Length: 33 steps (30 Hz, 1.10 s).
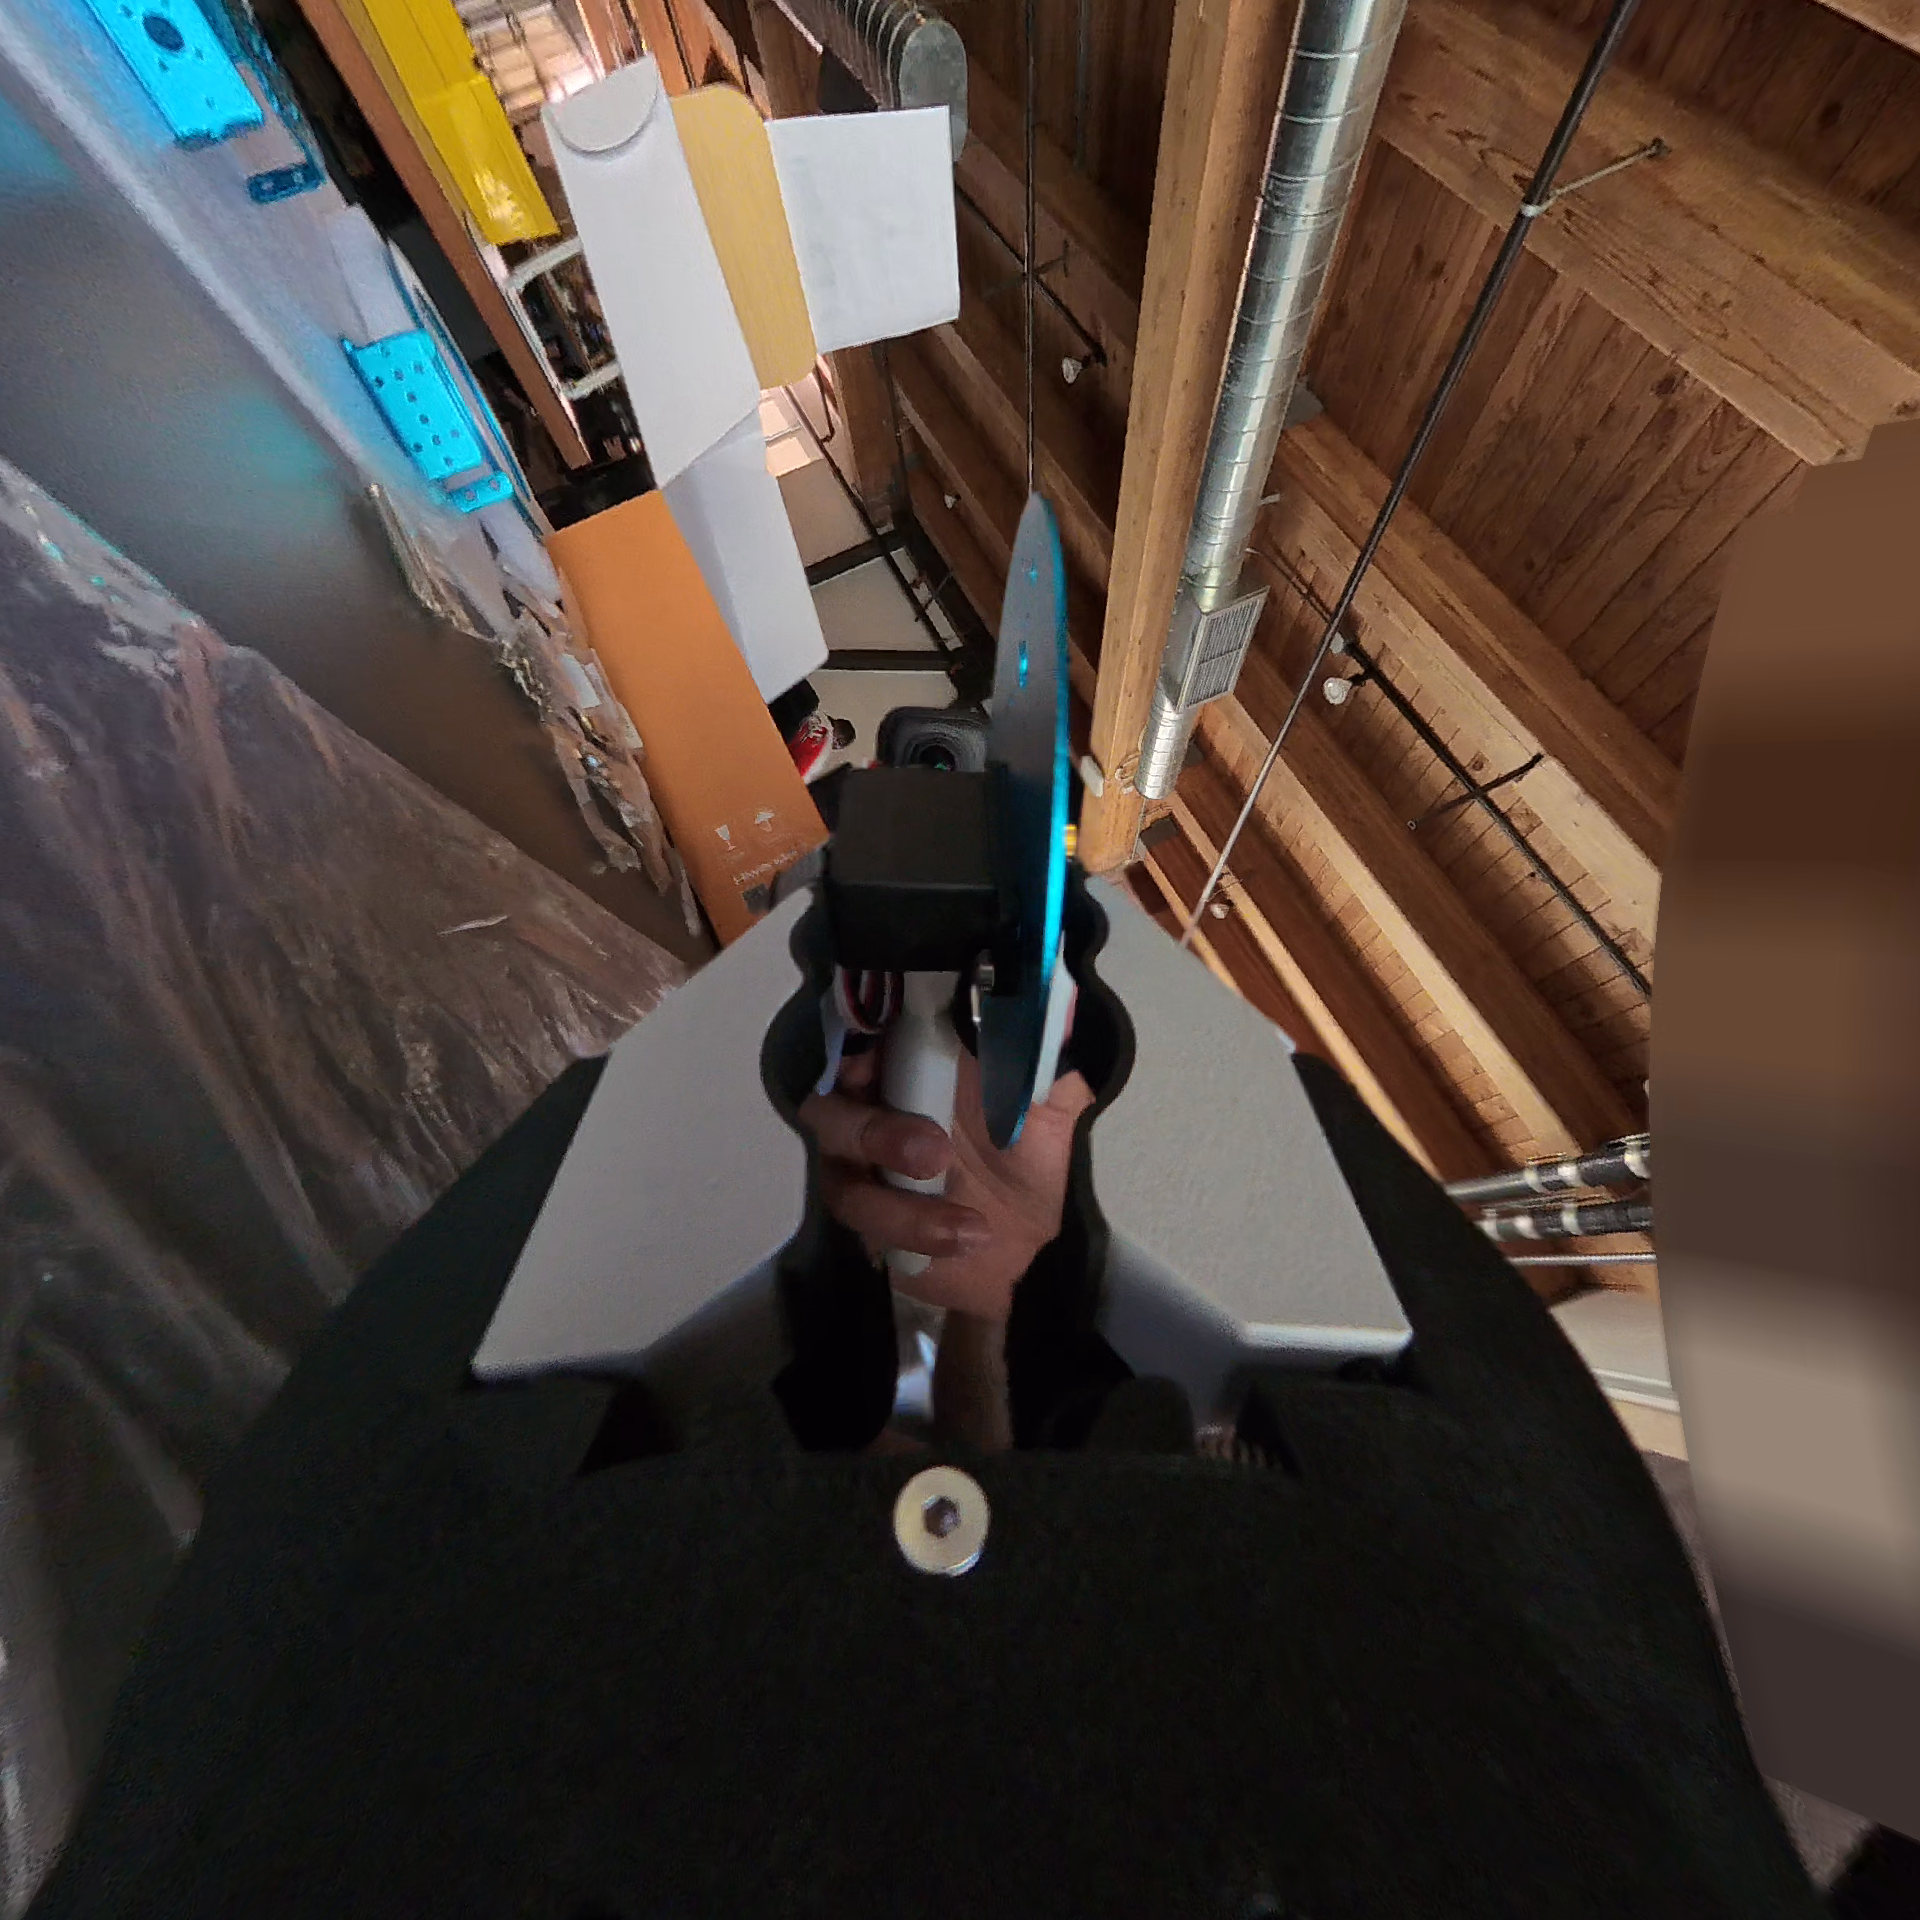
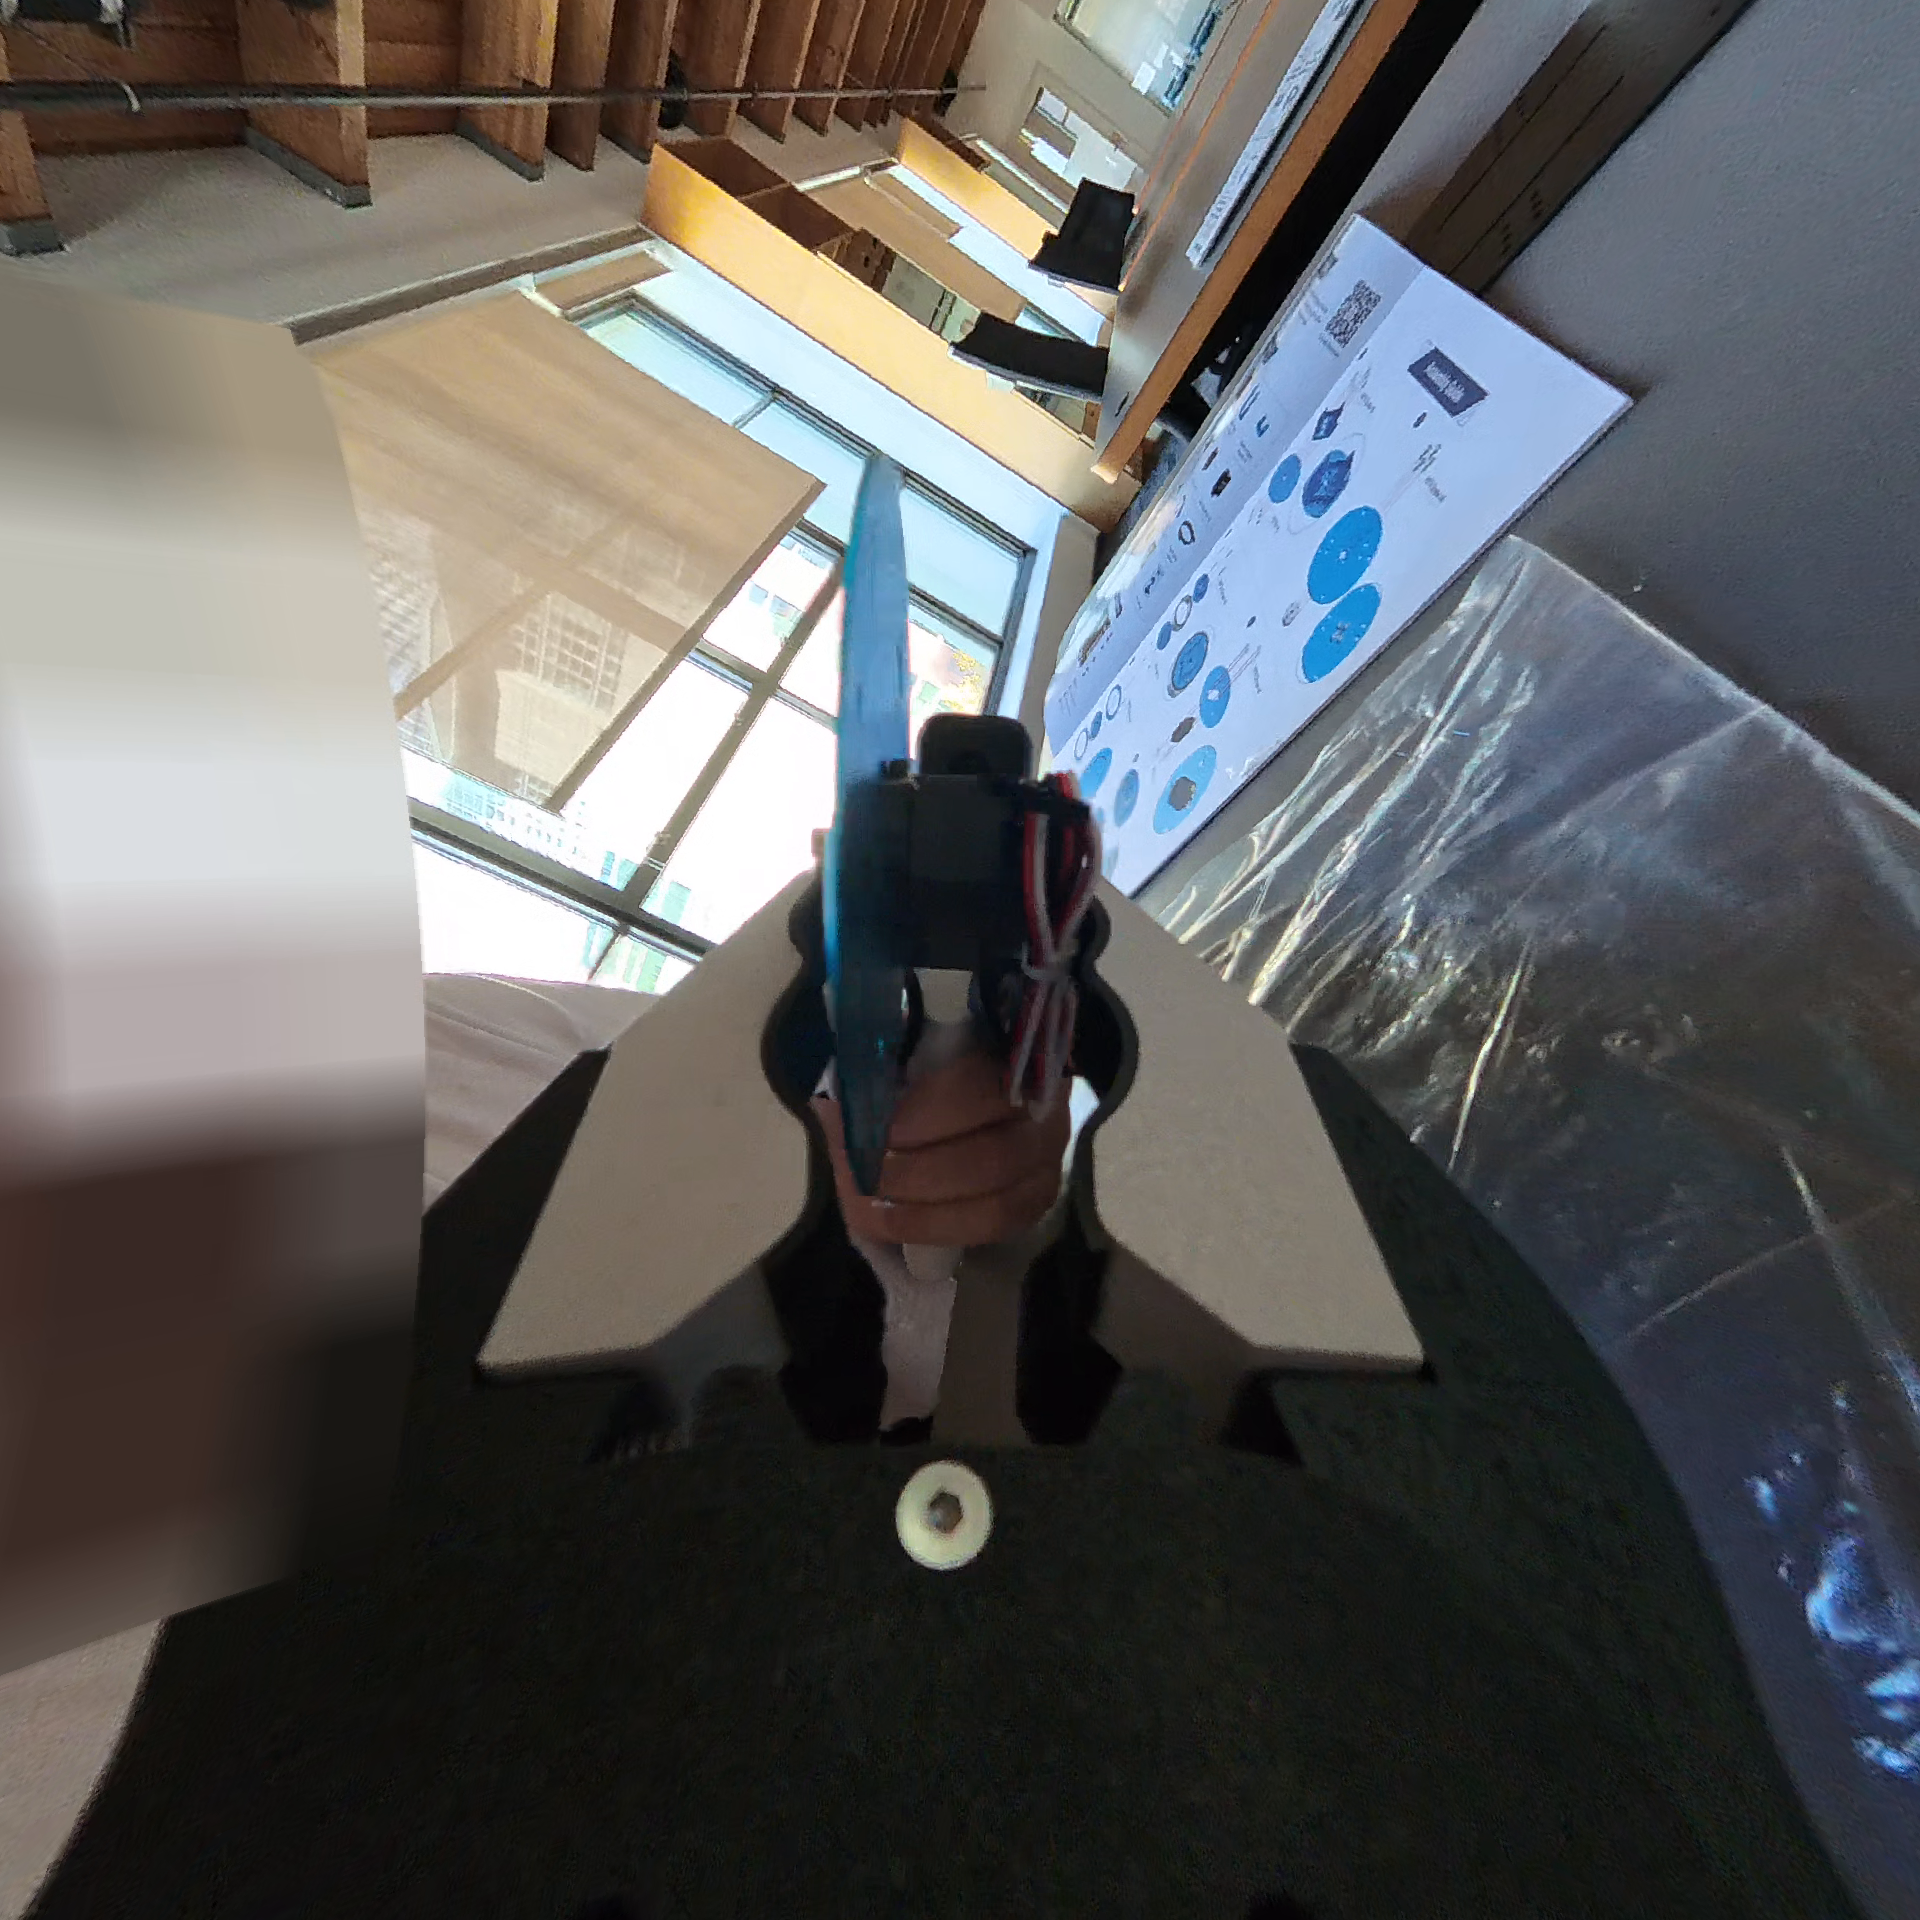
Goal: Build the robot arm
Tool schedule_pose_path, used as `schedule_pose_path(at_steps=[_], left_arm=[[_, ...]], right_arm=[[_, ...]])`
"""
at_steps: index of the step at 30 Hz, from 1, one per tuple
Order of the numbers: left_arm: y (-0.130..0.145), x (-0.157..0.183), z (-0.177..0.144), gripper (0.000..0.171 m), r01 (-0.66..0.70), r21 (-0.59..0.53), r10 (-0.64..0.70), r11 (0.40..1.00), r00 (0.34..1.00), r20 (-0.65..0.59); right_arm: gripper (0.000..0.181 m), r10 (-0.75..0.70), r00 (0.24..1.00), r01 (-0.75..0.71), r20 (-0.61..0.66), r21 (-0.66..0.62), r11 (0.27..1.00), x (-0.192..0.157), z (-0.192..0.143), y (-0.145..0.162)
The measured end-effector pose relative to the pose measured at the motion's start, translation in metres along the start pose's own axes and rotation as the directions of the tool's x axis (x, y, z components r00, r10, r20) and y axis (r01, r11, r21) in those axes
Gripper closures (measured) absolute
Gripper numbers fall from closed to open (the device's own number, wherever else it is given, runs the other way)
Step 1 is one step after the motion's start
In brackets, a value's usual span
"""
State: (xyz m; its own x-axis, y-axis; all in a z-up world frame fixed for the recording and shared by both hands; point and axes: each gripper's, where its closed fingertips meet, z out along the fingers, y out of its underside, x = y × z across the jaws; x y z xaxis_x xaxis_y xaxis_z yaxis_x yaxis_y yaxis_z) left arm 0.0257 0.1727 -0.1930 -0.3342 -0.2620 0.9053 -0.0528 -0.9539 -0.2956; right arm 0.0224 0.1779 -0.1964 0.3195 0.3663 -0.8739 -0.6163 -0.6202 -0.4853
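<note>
Left wrist view: a black box-shaped servo motor point(image 1: 909, 868) fixed to a thin round blue metal disc point(image 1: 1029, 790) sits right between my fingertips, held up in the air. The disc stands edge-on to this camera. My left gripper point(image 1: 948, 909) is clamped on the pair, one grey finger against the motor's side and the other against the disc's face. Through the gap just behind them I see my hand point(image 1: 935, 1174) wrapped round a white handle point(image 1: 914, 1081).

From the right wrist view the same motor point(image 2: 961, 883) and disc point(image 2: 868, 790) show from the opposite side. My right gripper point(image 2: 951, 899) is closed on them too. One finger is at the disc, and the other is at the bundle of red, white and black wires point(image 2: 1055, 935) hanging off the motor. So my two grippers face each other with the piece between them.

Farther out on the left side are a wooden plank ceiling point(image 1: 1507, 540), a silver spiral duct point(image 1: 1247, 364) and a tall orange cardboard box point(image 1: 675, 717). On the right side a white printed sheet with blue circles point(image 2: 1309, 592) lies on a grey table point(image 2: 1766, 312), beside crinkled clear plastic sheeting point(image 2: 1558, 935). Large windows point(image 2: 644, 748) lie beyond.
</note>
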Motion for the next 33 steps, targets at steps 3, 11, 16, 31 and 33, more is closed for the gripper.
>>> schedule_pose_path(at_steps=[3, 11, 16, 31, 33], left_arm=[[0.009, -0.004, 0.001, 0.127, 0.046, -0.062, -0.046, 0.997, 0.999, 0.006], [0.008, -0.002, -0.007, 0.128, -0.129, -0.192, 0.143, 0.973, 0.988, 0.061], [-0.011, -0.006, -0.020, 0.127, -0.203, -0.219, 0.229, 0.954, 0.968, 0.100], [0.008, -0.007, -0.023, 0.134, -0.290, -0.703, 0.411, 0.649, 0.911, 0.003], [0.007, -0.009, -0.020, 0.141, -0.295, -0.711, 0.412, 0.638, 0.911, -0.008]], right_arm=[[0.139, 0.060, 0.998, -0.059, 0.030, -0.019, 0.998, 0.005, -0.004, 0.001], [0.139, 0.061, 0.992, -0.055, 0.112, -0.054, 0.997, 0.002, -0.005, 0.003], [0.139, 0.052, 0.993, -0.040, 0.108, -0.109, 0.993, 0.006, -0.004, 0.011], [0.139, -0.147, 0.989, 0.134, -0.015, -0.323, 0.937, 0.015, 0.010, 0.043], [0.139, -0.145, 0.989, 0.130, -0.020, -0.329, 0.935, 0.018, 0.011, 0.045]])
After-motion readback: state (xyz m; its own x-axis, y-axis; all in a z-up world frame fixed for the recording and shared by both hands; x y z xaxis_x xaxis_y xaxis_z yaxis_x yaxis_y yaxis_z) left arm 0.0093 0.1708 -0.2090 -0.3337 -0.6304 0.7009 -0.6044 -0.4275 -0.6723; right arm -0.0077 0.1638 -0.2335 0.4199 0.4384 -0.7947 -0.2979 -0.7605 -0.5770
